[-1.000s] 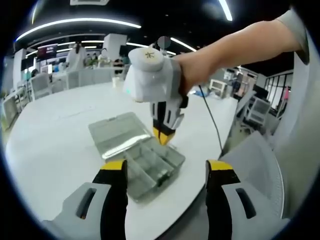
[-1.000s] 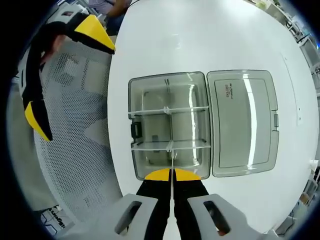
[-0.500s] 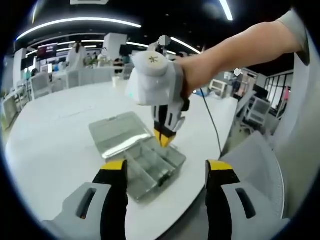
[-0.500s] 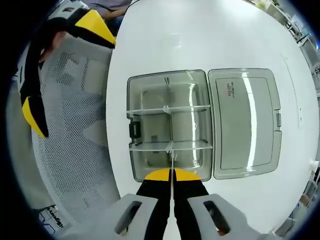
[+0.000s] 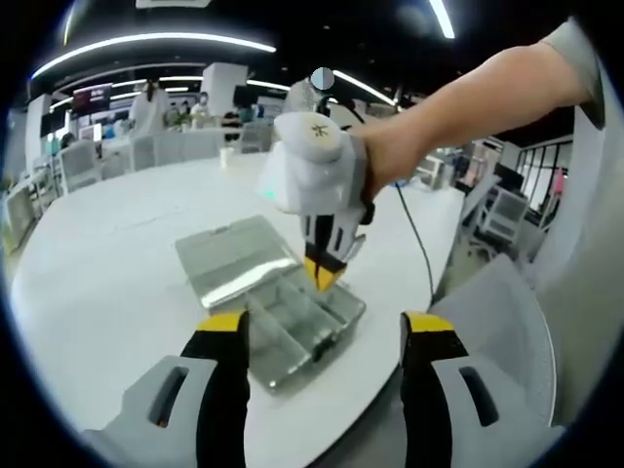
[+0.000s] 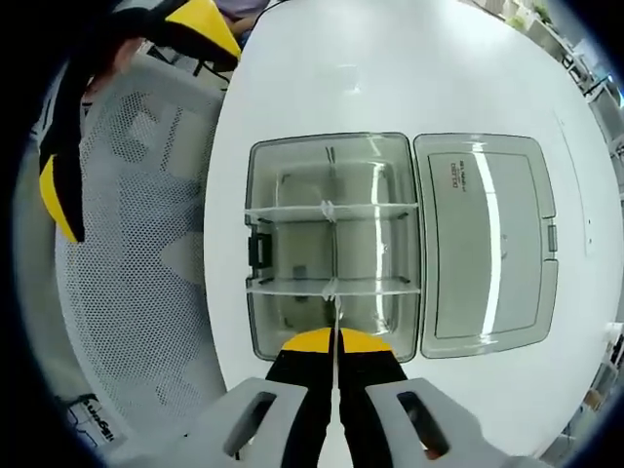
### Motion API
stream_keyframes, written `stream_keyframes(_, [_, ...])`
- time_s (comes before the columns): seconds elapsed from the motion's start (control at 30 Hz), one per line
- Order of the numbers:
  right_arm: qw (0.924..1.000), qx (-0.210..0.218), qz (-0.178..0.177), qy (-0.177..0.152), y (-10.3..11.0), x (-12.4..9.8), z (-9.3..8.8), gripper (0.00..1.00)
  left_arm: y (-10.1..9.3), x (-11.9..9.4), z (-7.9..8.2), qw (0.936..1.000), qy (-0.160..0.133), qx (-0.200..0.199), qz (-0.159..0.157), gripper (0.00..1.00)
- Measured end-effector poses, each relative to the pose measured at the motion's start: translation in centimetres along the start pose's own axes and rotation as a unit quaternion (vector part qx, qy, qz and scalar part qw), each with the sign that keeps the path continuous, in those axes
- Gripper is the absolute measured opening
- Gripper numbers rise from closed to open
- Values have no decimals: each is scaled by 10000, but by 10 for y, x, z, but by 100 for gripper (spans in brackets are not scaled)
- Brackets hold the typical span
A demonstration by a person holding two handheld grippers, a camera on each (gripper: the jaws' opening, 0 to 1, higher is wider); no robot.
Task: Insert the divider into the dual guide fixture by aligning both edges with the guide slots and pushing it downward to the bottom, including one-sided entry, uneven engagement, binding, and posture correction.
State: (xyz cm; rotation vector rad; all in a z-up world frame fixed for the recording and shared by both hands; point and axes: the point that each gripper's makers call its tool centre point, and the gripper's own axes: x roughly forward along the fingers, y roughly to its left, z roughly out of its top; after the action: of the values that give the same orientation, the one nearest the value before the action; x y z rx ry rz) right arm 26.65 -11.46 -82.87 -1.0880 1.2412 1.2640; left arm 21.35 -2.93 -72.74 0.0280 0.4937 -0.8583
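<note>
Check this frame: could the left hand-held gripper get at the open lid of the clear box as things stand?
Probably yes. The left hand-held gripper is open and the lid lies bare; the right hand-held gripper works beside it, over the tray.

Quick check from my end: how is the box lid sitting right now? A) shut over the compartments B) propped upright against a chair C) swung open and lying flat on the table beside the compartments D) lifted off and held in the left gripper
C: in the right gripper view the lid lies flat on the table beside the open box, whose compartments are uncovered.
</note>
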Motion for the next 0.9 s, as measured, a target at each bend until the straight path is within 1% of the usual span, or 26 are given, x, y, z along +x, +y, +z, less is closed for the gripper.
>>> stream_keyframes(0.1, [10000, -5, 10, -25, -2, 3, 0, 0, 2, 0, 0, 10000, 11, -18, 13, 61])
stream_keyframes(0.13, [10000, -78, 10, -28, -2, 5, 0, 0, 3, -1, 0, 10000, 9, -18, 21, 61])
stream_keyframes(0.2, [10000, -54, -3, -18, 1, 5, 1, 0, 4, -1, 0, 10000, 10, -36, 35, 61])
stream_keyframes(0.4, [10000, -34, -17, -10, 0, 13, 1, 0, 8, -3, -4, 9999, 34, -88, 71, 61])
stream_keyframes(0.57, [10000, -87, -23, 34, -5, 21, -1, 0, 10, -5, -5, 9999, 39, -123, 112, 60])
stream_keyframes(0.77, [9999, -123, -16, 92, -2, 20, 0, 0, 10, -6, -6, 9998, 44, -146, 128, 60])
stream_keyframes(0.8, [9999, -115, -29, 101, -3, 20, 0, 0, 10, -6, -6, 9998, 46, -144, 128, 60])
stream_keyframes(0.83, [9998, -125, -51, 119, 1, 19, 0, 0, 10, -6, -6, 9998, 49, -144, 131, 60])
stream_keyframes(0.9, [9993, -251, -147, 221, 3, 19, 1, 0, 11, -7, -7, 9998, 53, -149, 139, 60])
